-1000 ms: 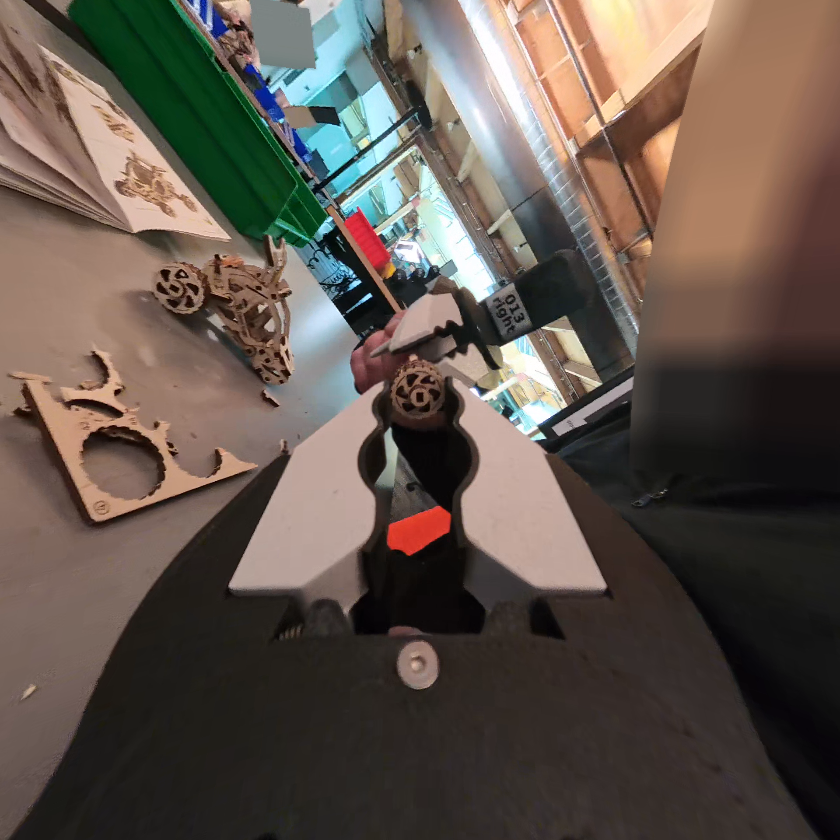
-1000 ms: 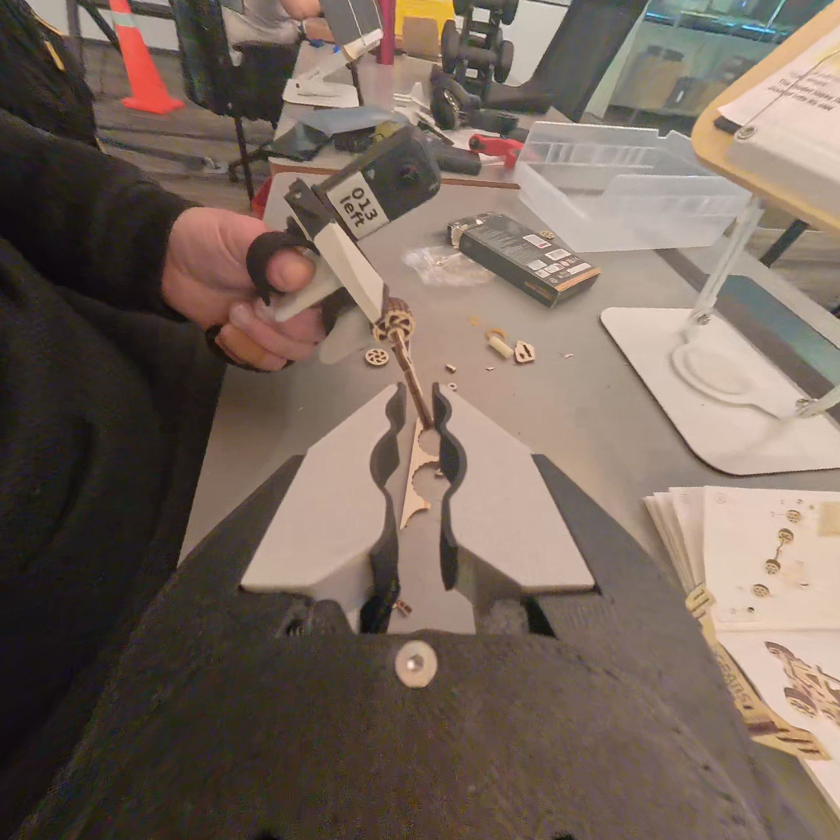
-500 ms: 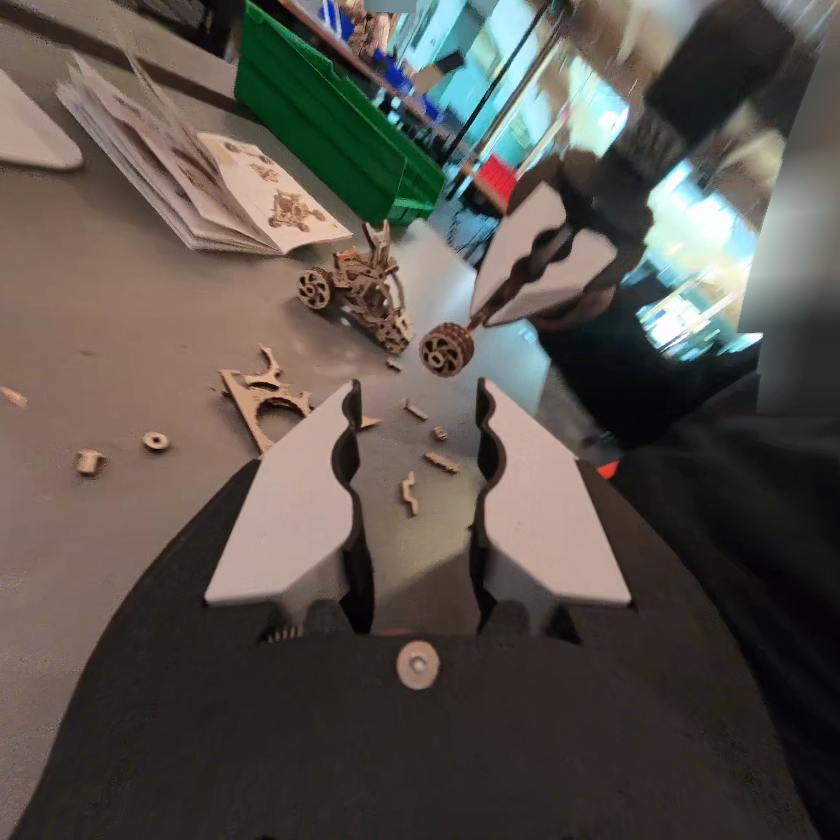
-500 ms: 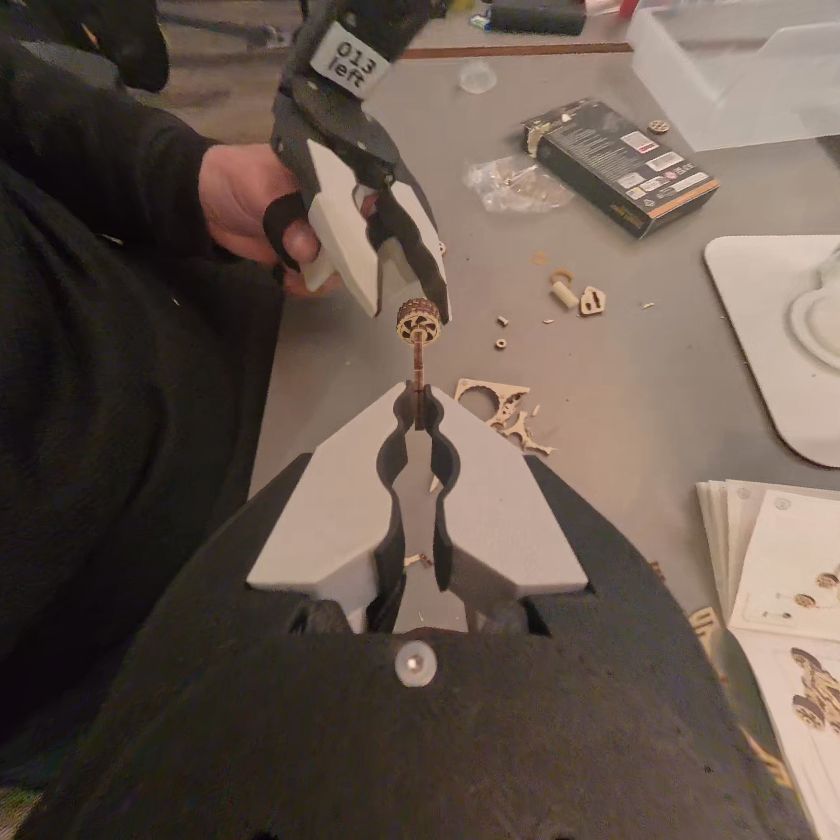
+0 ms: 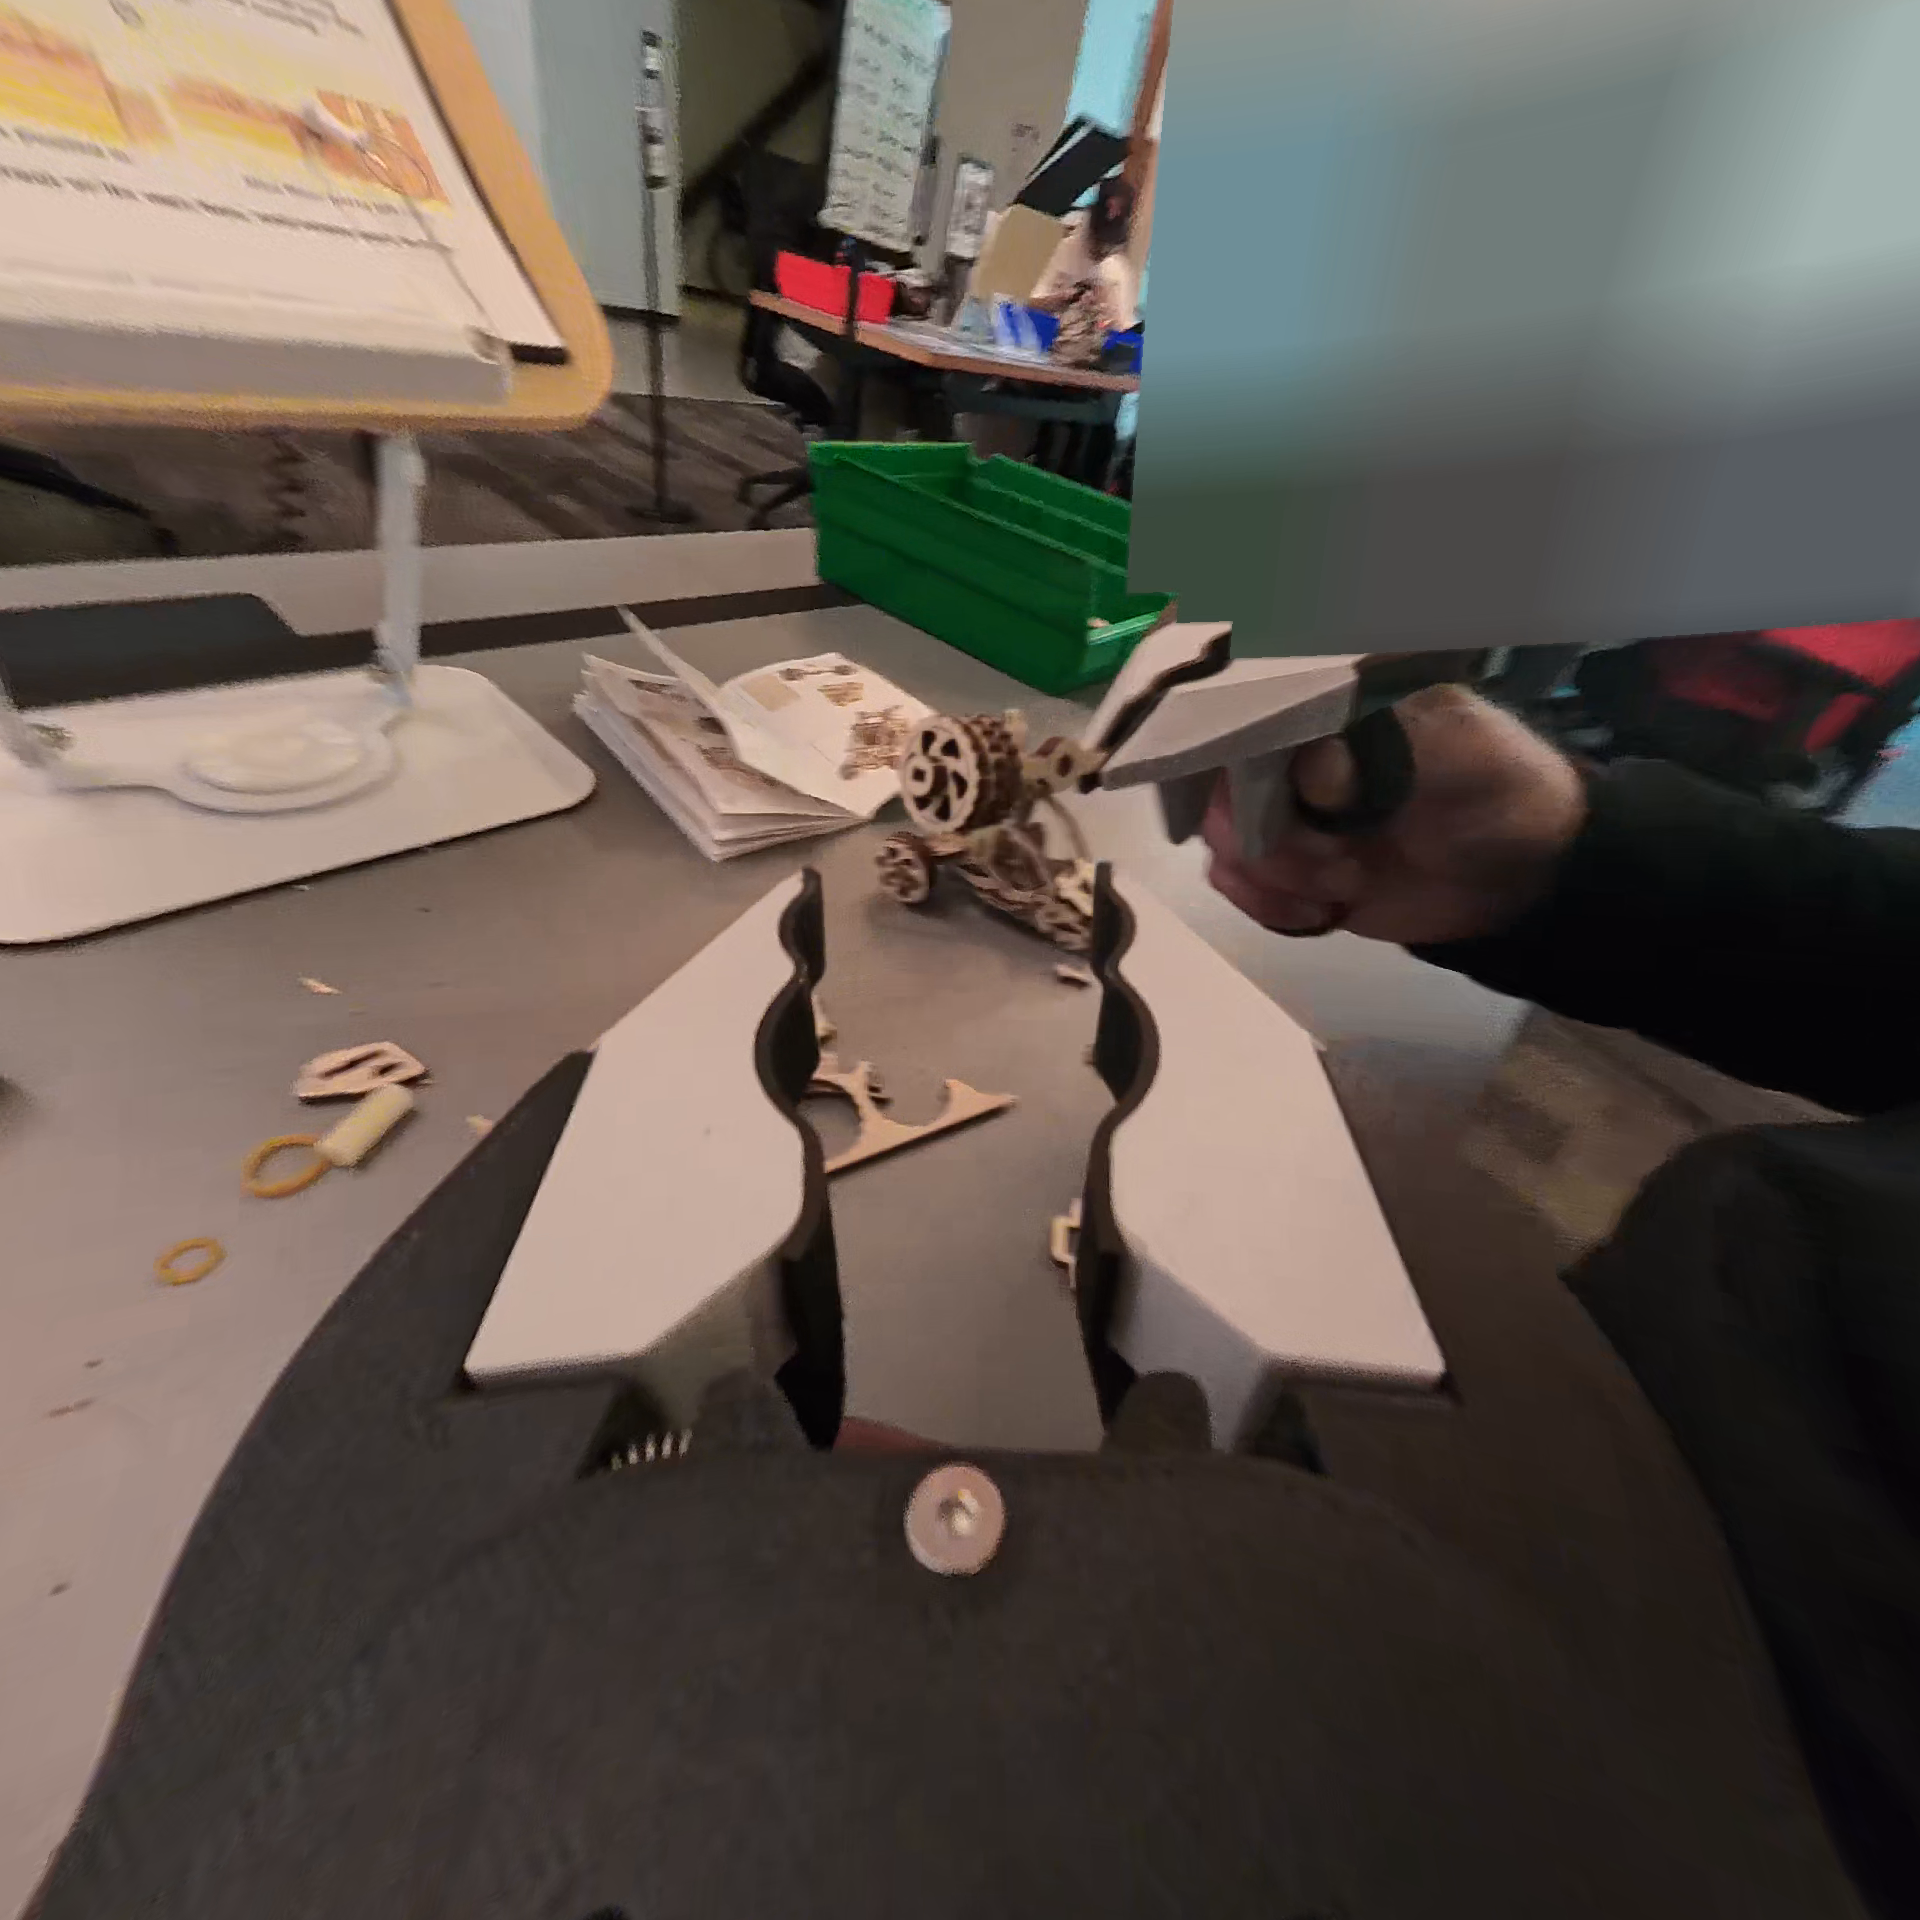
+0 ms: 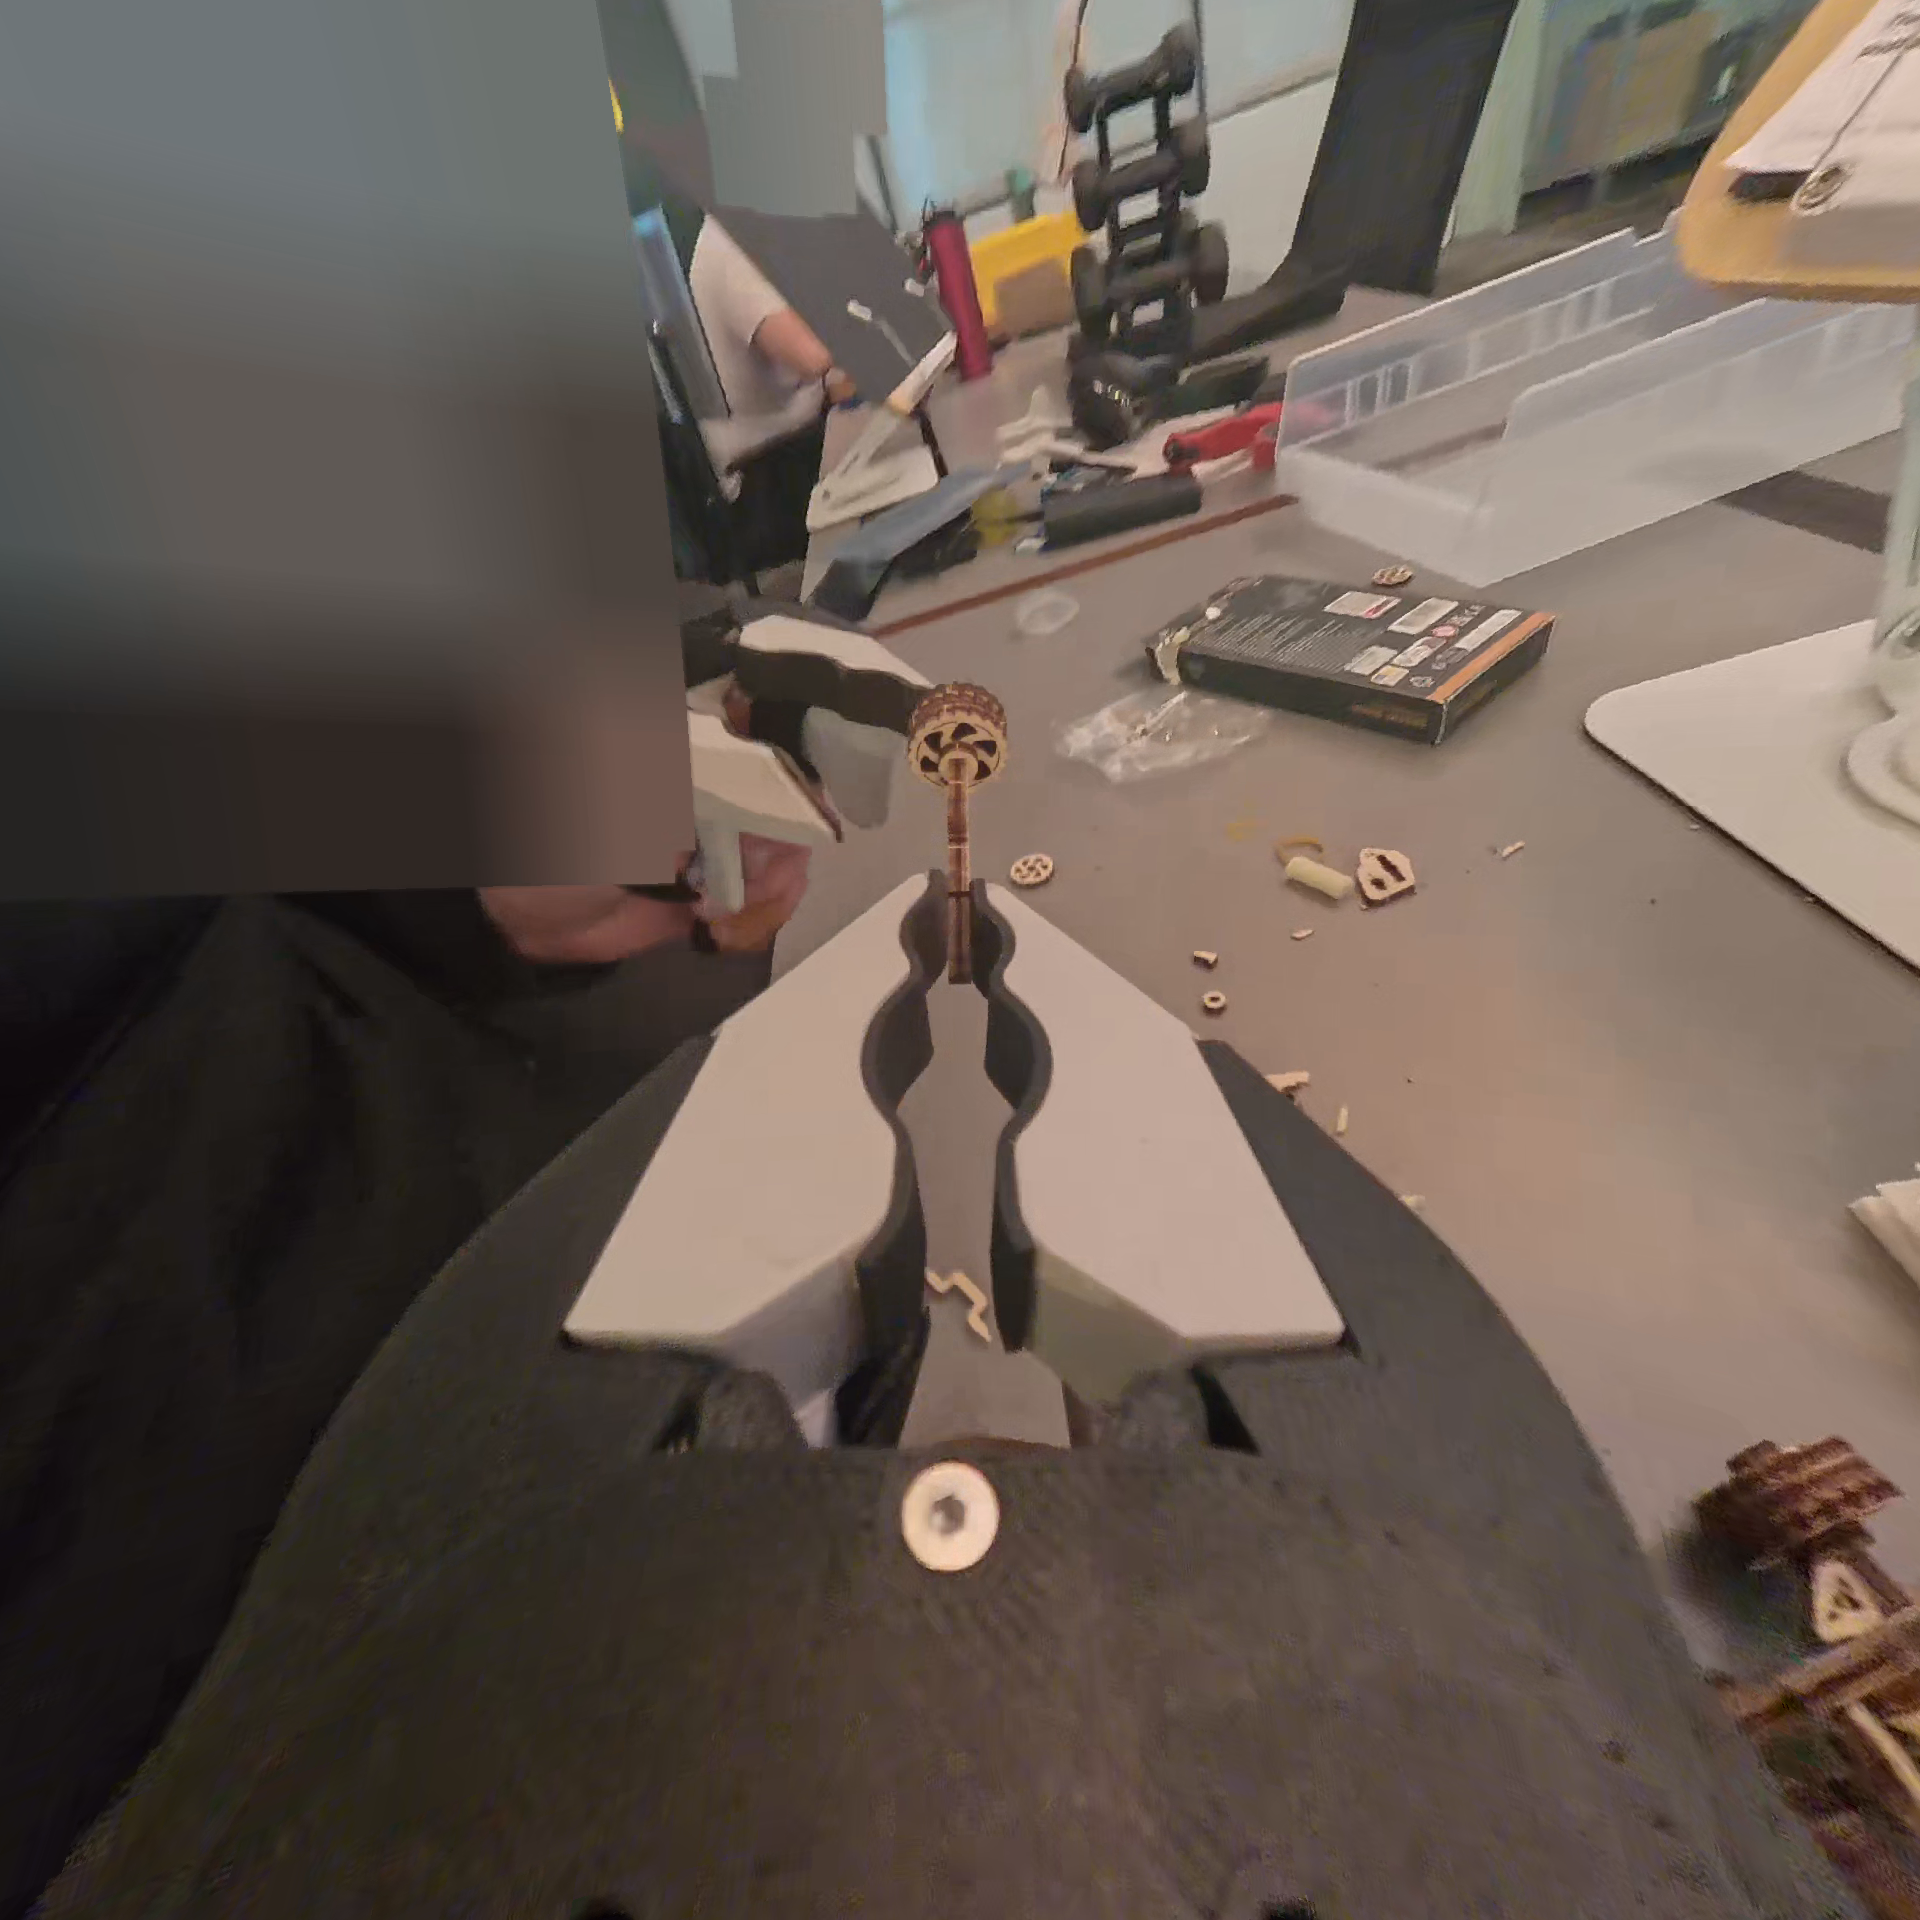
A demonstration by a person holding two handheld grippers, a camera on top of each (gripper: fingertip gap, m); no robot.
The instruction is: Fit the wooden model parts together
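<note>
While the right gripper pinches the thin wooden axle bearing a small toothed wooden wheel, the left gripper gapes wide and empty; the part-built brown wooden vehicle model waits on the grey table; fitting remains undone.
</note>
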